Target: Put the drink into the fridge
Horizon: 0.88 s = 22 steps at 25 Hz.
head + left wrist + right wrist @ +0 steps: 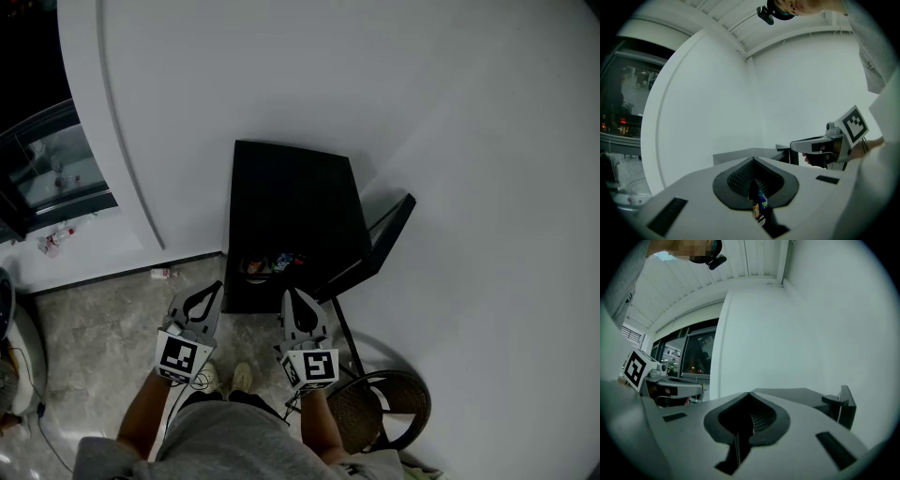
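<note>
Drink (273, 264) sits in fridge (291, 202), just beyond left gripper (215, 288).

head: high, steeply down | left tool (214, 289), right tool (291, 296) views: level, forward | shared: fridge (291, 211) top

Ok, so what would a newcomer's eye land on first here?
The black fridge against the white wall, its door swung open to the right and colourful drinks showing inside. Just in front of it sit the left hand-held gripper and the right hand-held gripper, both shut. A round wicker seat stands at the bottom right of the head view.
</note>
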Tool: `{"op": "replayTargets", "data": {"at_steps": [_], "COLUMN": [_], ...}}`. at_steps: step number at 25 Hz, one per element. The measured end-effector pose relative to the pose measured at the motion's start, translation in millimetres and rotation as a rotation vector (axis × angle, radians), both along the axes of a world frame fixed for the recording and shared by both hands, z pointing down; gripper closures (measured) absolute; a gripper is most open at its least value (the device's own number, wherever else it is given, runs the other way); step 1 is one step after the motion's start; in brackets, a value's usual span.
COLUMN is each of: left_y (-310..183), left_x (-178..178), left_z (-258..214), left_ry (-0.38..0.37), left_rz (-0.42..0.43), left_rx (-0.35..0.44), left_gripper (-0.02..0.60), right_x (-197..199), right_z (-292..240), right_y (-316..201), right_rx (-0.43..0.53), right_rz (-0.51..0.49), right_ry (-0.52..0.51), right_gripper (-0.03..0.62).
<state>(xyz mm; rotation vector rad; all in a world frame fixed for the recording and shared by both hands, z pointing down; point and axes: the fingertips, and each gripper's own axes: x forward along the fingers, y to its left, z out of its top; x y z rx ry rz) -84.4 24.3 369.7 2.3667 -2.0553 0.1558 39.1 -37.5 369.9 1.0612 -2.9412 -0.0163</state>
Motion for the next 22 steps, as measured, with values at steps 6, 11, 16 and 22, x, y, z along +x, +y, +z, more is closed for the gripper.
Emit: {"op": "replayTargets", "data": {"at_steps": [6,11,16,22], "left_y": [-1.1,-1.4,-3.1,-0.6], "left_x": [-1.4,-3.3,-5.9,-8.1], "left_z": [1.0,1.0,0.4,3.6], "left_ry": [0.003,0.003,0.007,0.006], "left_rz": [-0.004,-0.008,-0.01,-0.014], "left_rx": [0.0,-0.003,0.0,-0.007], "left_gripper": [0.577,0.577,0.577,0.577], "right_x": [-0.7,-0.8,-2.0,-3.0], "right_z": [-2.2,-2.1,0.6,1.4], "right_y": [-1.0,-2.3,-3.3,-1.4], "right_rx": [0.001,0.006,-0.003,-0.005], "right_rz": [-0.003,-0.001,-0.002,-0.004], "right_ry": [-0.011,-0.005,0.0,0.0], "right_gripper": [0.569,0.569,0.569,0.569]}}
